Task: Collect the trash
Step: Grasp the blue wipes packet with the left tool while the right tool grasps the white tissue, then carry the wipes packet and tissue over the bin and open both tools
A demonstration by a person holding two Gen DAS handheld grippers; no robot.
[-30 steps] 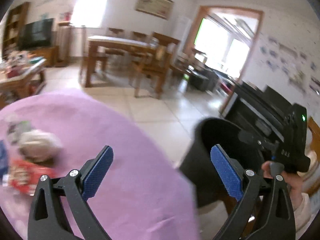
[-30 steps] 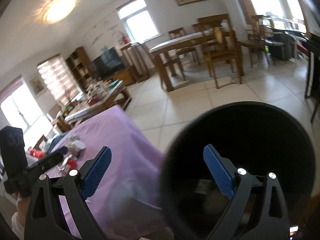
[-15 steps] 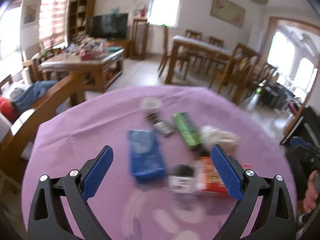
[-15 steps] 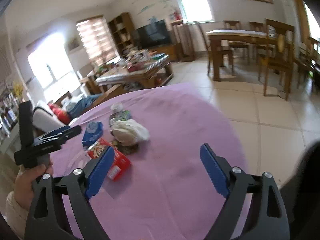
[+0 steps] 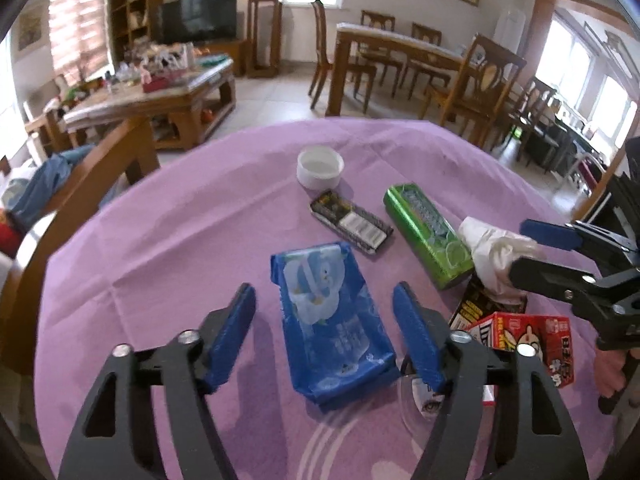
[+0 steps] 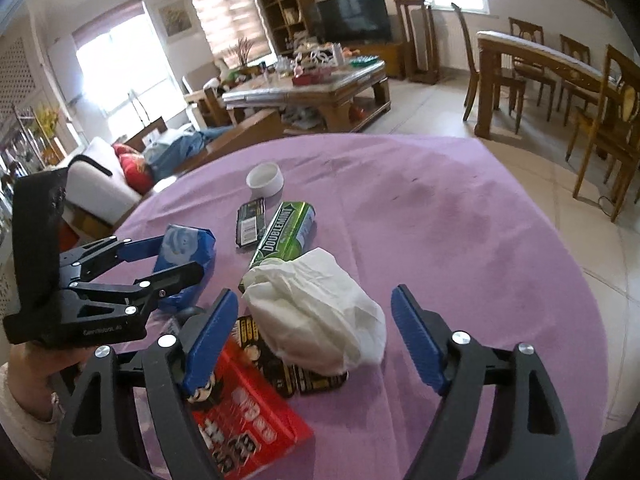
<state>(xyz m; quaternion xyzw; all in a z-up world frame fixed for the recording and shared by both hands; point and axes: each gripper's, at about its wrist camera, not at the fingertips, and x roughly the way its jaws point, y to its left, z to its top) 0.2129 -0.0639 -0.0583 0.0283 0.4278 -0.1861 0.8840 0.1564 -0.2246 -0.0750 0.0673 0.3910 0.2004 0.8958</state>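
Observation:
Trash lies on a round table with a purple cloth (image 5: 180,248). My left gripper (image 5: 332,336) is open, its jaws on either side of a blue wrapper pack (image 5: 332,320), just above it. My right gripper (image 6: 316,340) is open over a crumpled white tissue (image 6: 316,312), which also shows in the left wrist view (image 5: 492,256). Around them lie a green Doublemint pack (image 5: 428,236), a black blister strip (image 5: 352,222), a white cup (image 5: 320,168), a red box (image 6: 244,412) and a black packet (image 6: 304,376) under the tissue.
A wooden chair back (image 5: 80,176) stands at the table's left edge. A coffee table (image 6: 304,88) full of things and a dining table with chairs (image 6: 560,72) stand beyond on the tiled floor. A dark rim (image 6: 624,448) shows at the lower right.
Both grippers swung from the black bin at the table's right back over the table. The left one has come down around the blue pack, the right one over the tissue.

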